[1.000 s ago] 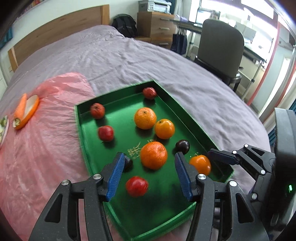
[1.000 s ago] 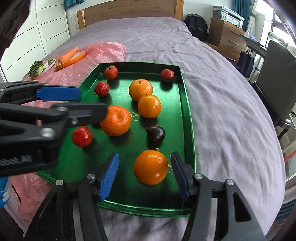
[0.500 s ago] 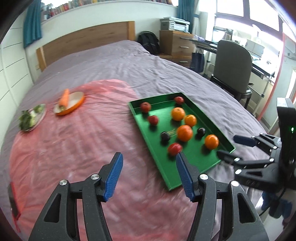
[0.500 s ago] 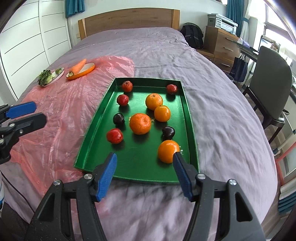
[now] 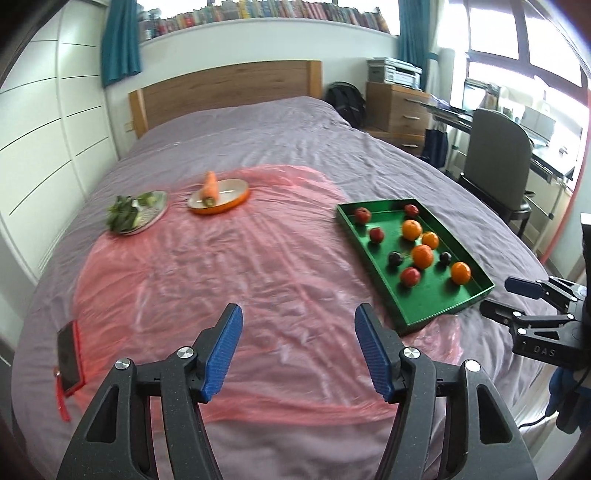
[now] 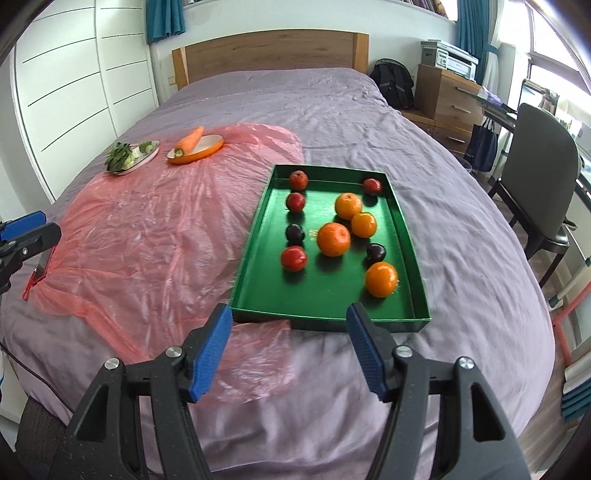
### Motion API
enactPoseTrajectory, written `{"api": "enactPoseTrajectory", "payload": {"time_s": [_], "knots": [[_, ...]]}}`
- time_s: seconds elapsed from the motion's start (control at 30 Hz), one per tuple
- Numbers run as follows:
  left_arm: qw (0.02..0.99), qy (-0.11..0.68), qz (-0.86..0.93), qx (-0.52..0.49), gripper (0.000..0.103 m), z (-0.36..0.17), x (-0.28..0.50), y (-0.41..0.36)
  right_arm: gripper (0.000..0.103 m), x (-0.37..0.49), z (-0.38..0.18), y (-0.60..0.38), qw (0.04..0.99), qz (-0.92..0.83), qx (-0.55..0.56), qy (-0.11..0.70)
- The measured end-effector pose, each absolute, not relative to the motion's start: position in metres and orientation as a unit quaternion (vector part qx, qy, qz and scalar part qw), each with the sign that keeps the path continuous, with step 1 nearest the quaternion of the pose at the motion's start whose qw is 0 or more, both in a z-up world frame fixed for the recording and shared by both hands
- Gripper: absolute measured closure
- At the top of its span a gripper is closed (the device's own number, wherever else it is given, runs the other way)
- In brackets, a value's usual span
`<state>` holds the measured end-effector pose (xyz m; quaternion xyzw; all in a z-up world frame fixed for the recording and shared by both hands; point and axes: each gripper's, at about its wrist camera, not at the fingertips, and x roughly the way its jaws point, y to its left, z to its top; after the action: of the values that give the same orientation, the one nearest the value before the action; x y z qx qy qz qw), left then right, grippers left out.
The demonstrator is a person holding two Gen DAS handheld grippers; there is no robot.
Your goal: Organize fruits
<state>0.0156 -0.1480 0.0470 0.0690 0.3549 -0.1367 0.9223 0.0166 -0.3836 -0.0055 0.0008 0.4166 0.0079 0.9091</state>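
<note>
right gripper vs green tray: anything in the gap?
Nothing solid. In the right wrist view, only purple bedspread and a flap of pink plastic sheet lie between the open right gripper and the near wall of the green tray.

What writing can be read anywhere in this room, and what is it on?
"DAS": white letters on the black body of the right gripper, seen in the left wrist view; more letters may be cut off.
Gold marks on the floor of the green rectangular tray, beside the largest orange: too blurred to read.
Spines of the row of books on the high shelf: too small to read.
</note>
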Motion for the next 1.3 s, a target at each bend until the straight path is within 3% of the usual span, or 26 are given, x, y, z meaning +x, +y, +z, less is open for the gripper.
{"api": "enactPoseTrajectory", "payload": {"time_s": [0.53,0.6,0.7,1.0,1.3], "knots": [[0.935,0.341,-0.091,0.038,0.041,0.046,-0.015,-0.072,0.000,-0.011,-0.004,-0.317,0.918,0.037,-0.013,0.396],[0.936,0.339,-0.085,0.036,0.038,0.045,-0.017,-0.065,0.000,-0.013,-0.003,-0.309,0.920,0.043,-0.014,0.388],[0.939,0.334,-0.074,0.031,0.026,0.044,-0.019,-0.055,0.000,-0.014,-0.003,-0.295,0.923,0.051,-0.018,0.381],[0.945,0.320,-0.049,0.031,0.026,0.043,-0.022,-0.034,0.000,-0.015,-0.007,-0.265,0.930,0.065,-0.030,0.362],[0.949,0.313,-0.023,0.031,0.015,0.035,-0.021,-0.019,0.000,-0.013,-0.006,-0.257,0.939,0.052,-0.028,0.338]]}}
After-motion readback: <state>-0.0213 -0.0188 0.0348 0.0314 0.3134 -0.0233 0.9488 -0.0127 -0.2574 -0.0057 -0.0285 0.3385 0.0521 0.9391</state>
